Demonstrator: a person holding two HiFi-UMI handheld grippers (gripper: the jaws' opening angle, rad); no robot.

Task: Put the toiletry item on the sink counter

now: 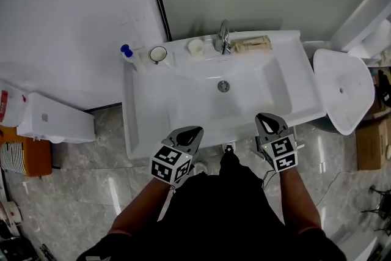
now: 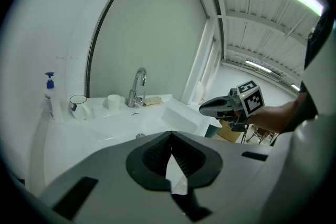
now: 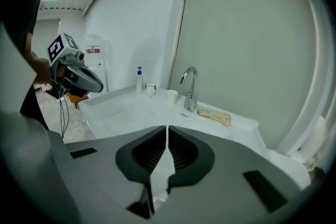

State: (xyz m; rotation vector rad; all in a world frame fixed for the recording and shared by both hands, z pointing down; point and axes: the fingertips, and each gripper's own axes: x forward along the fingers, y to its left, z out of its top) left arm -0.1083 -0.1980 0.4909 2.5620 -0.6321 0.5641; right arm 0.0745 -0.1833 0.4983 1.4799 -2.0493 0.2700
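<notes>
Both jaws closed, nothing in them: left gripper (image 1: 193,131) and right gripper (image 1: 264,118) hang over the front edge of the sink surface (image 1: 139,131). A blue-pump bottle (image 1: 127,54), probably the toiletry item, stands at its back left corner, just beside a mug (image 1: 158,55). Cup (image 1: 195,46), tap (image 1: 223,37) and tan cloth (image 1: 250,43) line the back. Toilet (image 1: 342,91) at right.

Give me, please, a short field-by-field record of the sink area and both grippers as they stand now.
sink: white ceramic washbasin
rear ledge, left to right: white soap bottle with blue pump, round dark-rimmed mug, small white cup, chrome faucet, beige cloth-like bundle
left gripper: shut, empty, at the washbasin's front edge
right gripper: shut, empty, at the front edge, further right
held item: none
</notes>
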